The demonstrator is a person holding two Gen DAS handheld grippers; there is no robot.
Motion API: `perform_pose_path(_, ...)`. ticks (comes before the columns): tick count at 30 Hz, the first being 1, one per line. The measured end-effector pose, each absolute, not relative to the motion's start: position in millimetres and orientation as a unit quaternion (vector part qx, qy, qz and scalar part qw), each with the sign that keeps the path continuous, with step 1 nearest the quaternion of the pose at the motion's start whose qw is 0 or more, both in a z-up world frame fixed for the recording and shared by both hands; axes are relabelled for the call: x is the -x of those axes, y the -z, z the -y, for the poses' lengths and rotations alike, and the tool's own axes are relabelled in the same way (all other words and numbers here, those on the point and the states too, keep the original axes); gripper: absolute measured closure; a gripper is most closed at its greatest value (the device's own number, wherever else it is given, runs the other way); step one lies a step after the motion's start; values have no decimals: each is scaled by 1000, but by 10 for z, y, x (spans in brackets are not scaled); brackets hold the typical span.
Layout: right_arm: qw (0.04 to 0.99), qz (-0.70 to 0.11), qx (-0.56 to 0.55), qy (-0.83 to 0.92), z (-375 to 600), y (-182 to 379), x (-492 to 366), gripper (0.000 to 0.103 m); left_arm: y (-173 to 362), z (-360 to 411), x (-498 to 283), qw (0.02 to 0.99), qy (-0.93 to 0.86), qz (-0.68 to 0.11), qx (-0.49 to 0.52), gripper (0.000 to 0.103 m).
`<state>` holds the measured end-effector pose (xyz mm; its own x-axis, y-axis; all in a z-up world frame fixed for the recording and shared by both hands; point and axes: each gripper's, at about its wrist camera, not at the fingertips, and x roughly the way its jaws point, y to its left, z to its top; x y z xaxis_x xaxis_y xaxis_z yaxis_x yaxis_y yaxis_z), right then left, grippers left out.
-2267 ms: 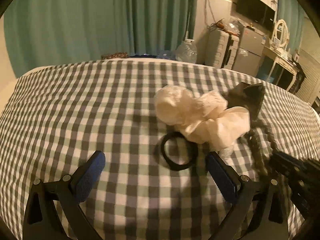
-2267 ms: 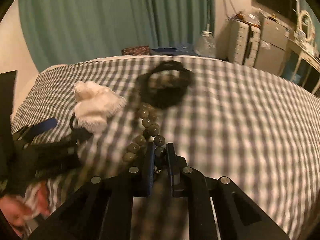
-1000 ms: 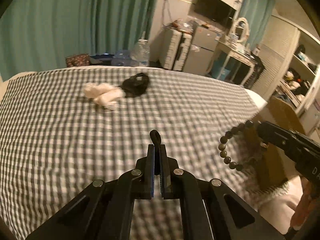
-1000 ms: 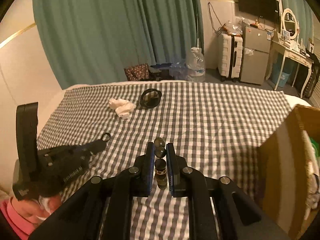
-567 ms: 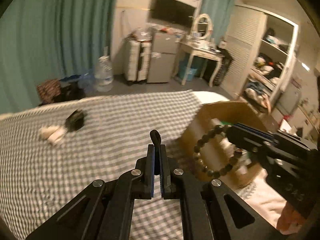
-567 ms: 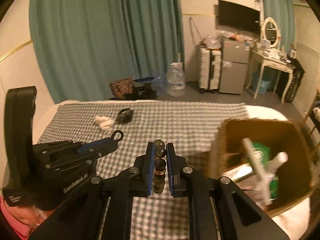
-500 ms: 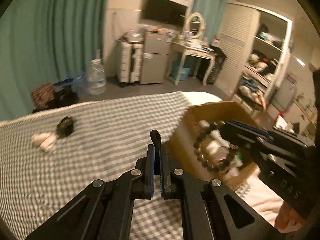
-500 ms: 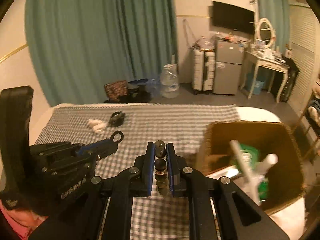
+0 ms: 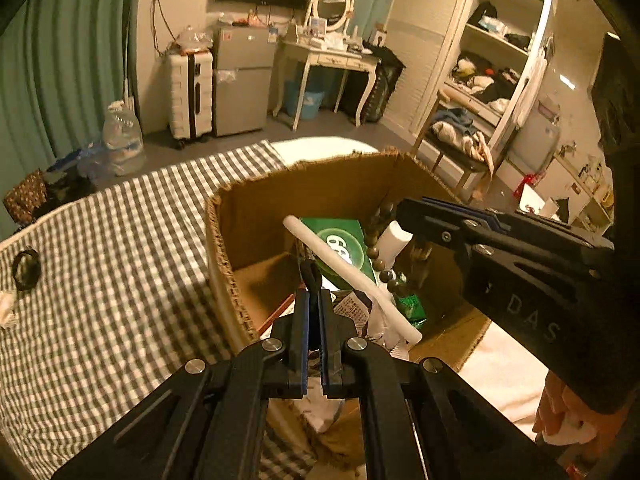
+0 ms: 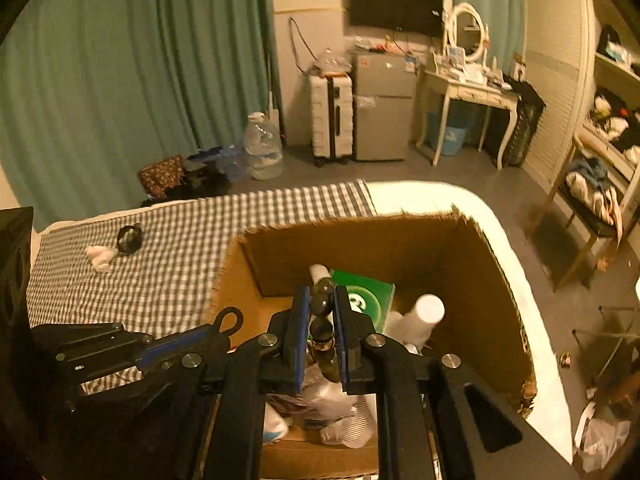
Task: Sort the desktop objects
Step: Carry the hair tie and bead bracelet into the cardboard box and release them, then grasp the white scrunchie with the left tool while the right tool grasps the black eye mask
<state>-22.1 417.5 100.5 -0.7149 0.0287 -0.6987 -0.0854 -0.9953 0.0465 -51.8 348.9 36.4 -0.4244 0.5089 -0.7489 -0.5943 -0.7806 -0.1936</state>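
My left gripper [image 9: 313, 294] is shut on a black hair tie [image 9: 310, 274], whose loop sticks up past the fingertips over the cardboard box [image 9: 224, 236]. My right gripper [image 10: 320, 294] is shut on a dark bead bracelet [image 10: 322, 312] and holds it above the box [image 10: 492, 264]. In the left wrist view the bracelet [image 9: 376, 250] hangs from the right gripper [image 9: 402, 210] inside the box opening. The left gripper [image 10: 230, 320] shows at the lower left of the right wrist view.
The box holds a green packet [image 9: 340, 240], a white rod [image 9: 352, 278], a white tube [image 10: 424, 314] and crumpled wrappers. On the checked cloth [image 10: 180, 264] far left lie a black round thing [image 10: 129, 239] and a white scrunchie [image 10: 100, 256]. Room furniture stands behind.
Both grippers have swung from the checked cloth to above the cardboard box, still holding the hair tie and the bracelet. The box now fills the middle of both views.
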Motion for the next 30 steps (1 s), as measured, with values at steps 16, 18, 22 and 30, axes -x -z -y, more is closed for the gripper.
perform_pose_path(16, 64, -82, 347, -932, -4240, -1326, -101, 44, -788, -2645, 435, 225, -881, -22, 416, 10)
perform_pose_path(18, 51, -77, 332, -939, -4105, -1446, -188, 43, -946, -2335, 404, 197, -895, -17, 400, 3)
perform_pose_path(22, 13, -60, 298, -953, -3757, -1618, -326, 35, -1078, -1628, 395, 123, -918, 1, 378, 0)
perform_pose_path(30, -105, -38, 272, -956, -2751, -1566, -214, 35, -790, -428, 463, -2, -911, 50, 409, 0)
